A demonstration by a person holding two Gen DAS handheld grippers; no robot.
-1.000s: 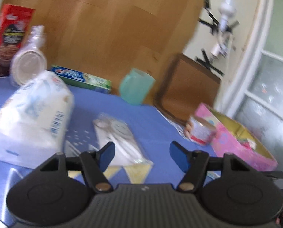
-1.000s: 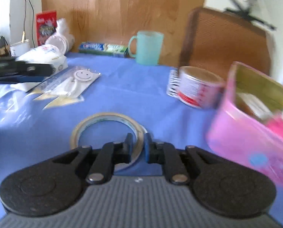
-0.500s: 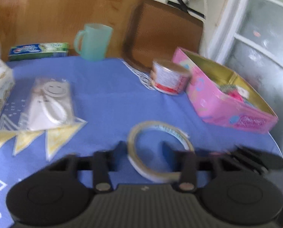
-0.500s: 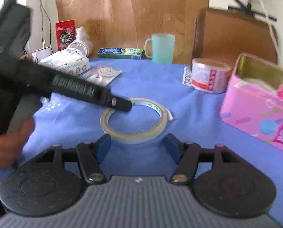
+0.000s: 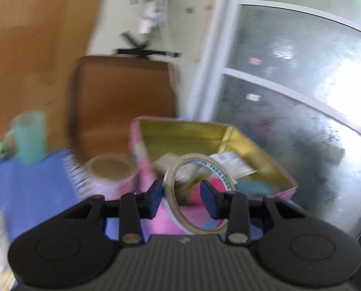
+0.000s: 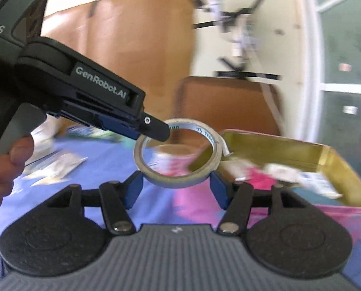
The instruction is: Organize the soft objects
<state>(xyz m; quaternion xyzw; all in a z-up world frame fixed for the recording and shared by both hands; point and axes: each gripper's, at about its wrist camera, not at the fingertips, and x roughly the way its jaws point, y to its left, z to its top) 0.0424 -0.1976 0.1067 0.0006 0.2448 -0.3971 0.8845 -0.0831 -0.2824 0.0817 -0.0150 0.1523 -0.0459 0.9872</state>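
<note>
A roll of beige tape (image 5: 178, 214) hangs in the air, held by my left gripper (image 5: 182, 196), whose blue pads press on its rim. In the right wrist view the left gripper (image 6: 153, 128) reaches in from the left and carries the tape roll (image 6: 180, 179) above the blue cloth. My right gripper (image 6: 176, 189) is open just below the roll, and I cannot tell if its pads touch it. The pink tin box (image 5: 229, 135) with a gold inside lies open just behind the roll and holds several small items; it also shows in the right wrist view (image 6: 321, 152).
A round tin can (image 5: 112, 167) stands left of the pink box on the blue tablecloth (image 5: 35, 189). A teal mug (image 5: 29, 135) stands at the far left. A brown chair back (image 5: 122, 97) and a glass door (image 5: 289, 97) are behind. Plastic packets (image 6: 57, 167) lie on the cloth.
My left gripper has closed on the tape roll, lifted it off the cloth and swung it right toward the pink box. My right gripper, shut on it a second ago, stays open below.
</note>
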